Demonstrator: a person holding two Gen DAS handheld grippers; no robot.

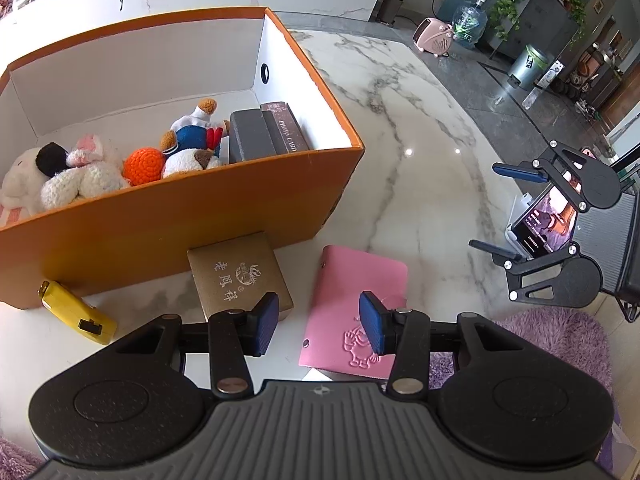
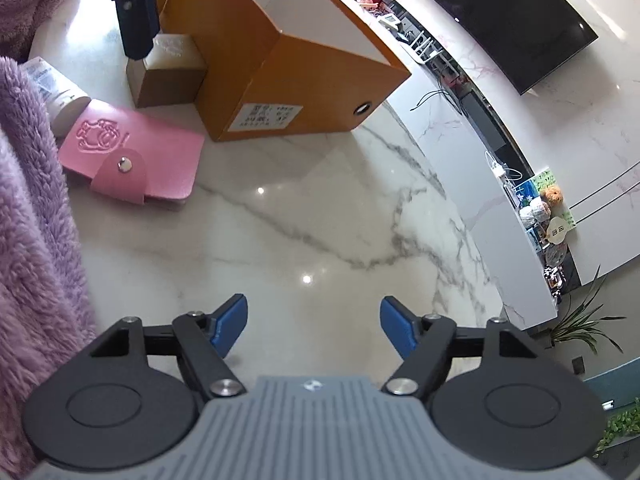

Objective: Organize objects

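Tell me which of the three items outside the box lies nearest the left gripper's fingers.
The pink card holder: one fingertip of the left gripper overlaps it, while the brown box and yellow tape measure sit further left.

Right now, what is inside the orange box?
Inside the orange box: plush toys, an orange crocheted ball and two dark boxes. The near wall hides whatever lies lower down.

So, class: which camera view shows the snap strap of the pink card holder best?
The right wrist view: the pink card holder lies unobstructed, its strap and stud facing the camera. In the left wrist view, the left gripper partly covers it.
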